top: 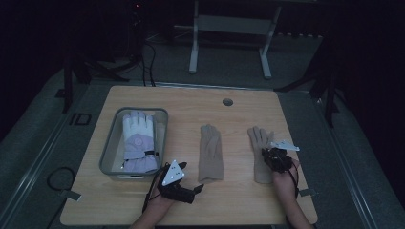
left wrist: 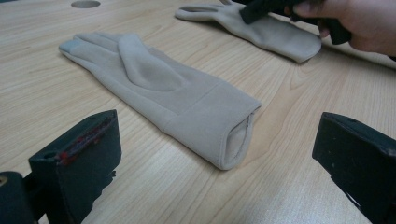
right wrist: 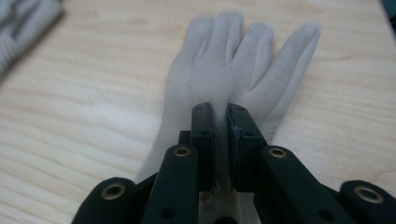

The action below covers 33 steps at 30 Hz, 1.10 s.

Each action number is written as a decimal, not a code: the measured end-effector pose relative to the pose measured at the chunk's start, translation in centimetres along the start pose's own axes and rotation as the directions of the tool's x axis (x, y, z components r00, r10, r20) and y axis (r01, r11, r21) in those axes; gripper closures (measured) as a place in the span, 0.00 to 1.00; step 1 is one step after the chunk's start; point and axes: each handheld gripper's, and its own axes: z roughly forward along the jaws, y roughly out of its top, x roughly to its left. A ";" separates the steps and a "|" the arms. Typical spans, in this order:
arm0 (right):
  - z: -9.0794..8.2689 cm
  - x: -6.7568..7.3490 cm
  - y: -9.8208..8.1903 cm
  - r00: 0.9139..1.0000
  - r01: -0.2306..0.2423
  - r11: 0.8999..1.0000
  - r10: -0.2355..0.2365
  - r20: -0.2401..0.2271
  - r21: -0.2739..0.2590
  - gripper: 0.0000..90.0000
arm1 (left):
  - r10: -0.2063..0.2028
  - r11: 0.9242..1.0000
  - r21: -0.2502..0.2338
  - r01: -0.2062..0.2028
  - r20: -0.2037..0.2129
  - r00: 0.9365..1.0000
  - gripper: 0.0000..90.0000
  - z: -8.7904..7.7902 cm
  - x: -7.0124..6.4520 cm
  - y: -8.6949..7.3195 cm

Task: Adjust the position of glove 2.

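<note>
The left gripper (top: pixel 197 187) rests on the table (top: pixel 239 200) with its jaws wide open and empty; the middle glove (left wrist: pixel 159 88) lies flat just ahead of it, cuff opening toward the jaws. The right gripper (right wrist: pixel 219 122) is closed, pinching a fold of the palm of the right glove (right wrist: pixel 233 65), whose fingers point away from it. Both gloves look light, soft and limp, so a hold near the cuff seems best.

Dim high view; gripper views brighter, softly blurred.
</note>
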 end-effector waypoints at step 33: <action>-1.5 14.8 7.3 0.990 -0.095 0.994 0.089 -0.113 -0.052 0.91 | 0.028 0.999 -0.033 -0.028 -0.010 1.000 0.01 -0.9 0.2 0.3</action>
